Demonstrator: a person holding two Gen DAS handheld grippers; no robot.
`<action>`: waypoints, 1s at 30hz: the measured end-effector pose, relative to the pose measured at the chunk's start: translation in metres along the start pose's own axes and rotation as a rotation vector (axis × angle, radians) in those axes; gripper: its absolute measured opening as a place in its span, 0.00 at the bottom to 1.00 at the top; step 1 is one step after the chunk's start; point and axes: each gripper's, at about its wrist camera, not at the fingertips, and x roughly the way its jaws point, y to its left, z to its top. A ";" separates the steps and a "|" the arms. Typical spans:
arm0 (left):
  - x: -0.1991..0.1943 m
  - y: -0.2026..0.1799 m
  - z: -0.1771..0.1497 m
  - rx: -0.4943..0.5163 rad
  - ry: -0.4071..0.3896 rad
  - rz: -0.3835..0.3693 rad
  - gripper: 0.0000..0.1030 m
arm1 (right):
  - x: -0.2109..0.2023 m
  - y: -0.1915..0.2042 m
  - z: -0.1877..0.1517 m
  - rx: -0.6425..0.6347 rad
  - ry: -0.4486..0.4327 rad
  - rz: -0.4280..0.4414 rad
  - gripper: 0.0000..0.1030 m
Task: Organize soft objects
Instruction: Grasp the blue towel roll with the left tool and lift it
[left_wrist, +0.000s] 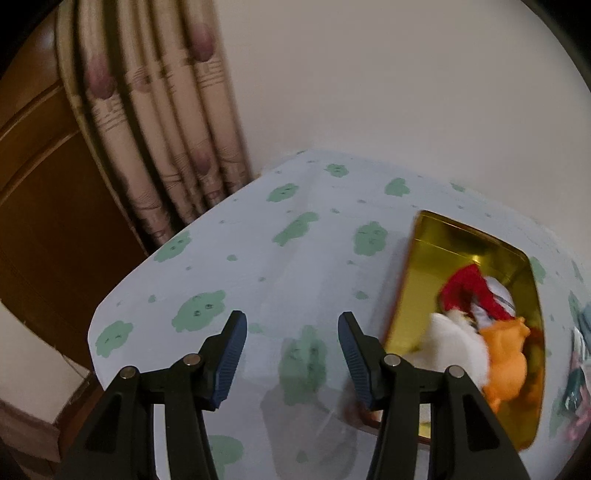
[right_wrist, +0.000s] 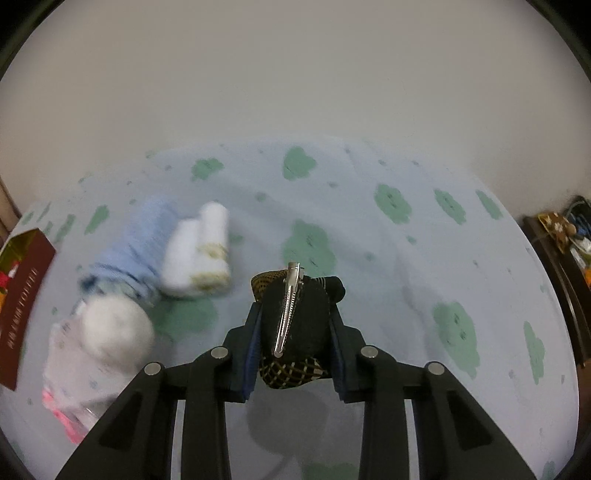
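A pale blue cloth printed with green cloud-like blotches is covering the desk, lying mostly flat with a few soft creases, and it is filling the lower half of both wrist views. Behind it a plain off-white wall is rising. In the left wrist view a beige pleated curtain with dark mauve spots is hanging at the desk's far left corner, and brown wooden panelling is showing beside it. At the right edge of the right wrist view a dark piece of furniture with small cluttered items is standing just past the desk.

The left claw is hovering over bare cloth with its blue-padded fingers spread apart and nothing between them. To its right a gold-lined tin box is sitting on the cloth, holding a red item, a white fluffy toy and an orange plush.

The right claw is pinching a black pouch-like soft item with a checked mesh trim and a silver hair clip fastened along it, lifted off the cloth. Left of it, blurred, a blue rolled towel, a white rolled towel and a white fluffy bundle are lying close together on the cloth, with the tin's maroon outer side at the far left edge.
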 end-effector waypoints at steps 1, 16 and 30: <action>-0.003 -0.006 0.001 0.020 0.002 -0.010 0.51 | 0.001 -0.004 -0.002 0.003 0.002 -0.005 0.28; -0.061 -0.203 0.022 0.278 0.113 -0.433 0.51 | 0.011 -0.024 -0.020 -0.010 0.011 -0.018 0.28; -0.050 -0.404 -0.001 0.460 0.349 -0.597 0.53 | 0.011 -0.026 -0.018 0.005 0.012 0.000 0.29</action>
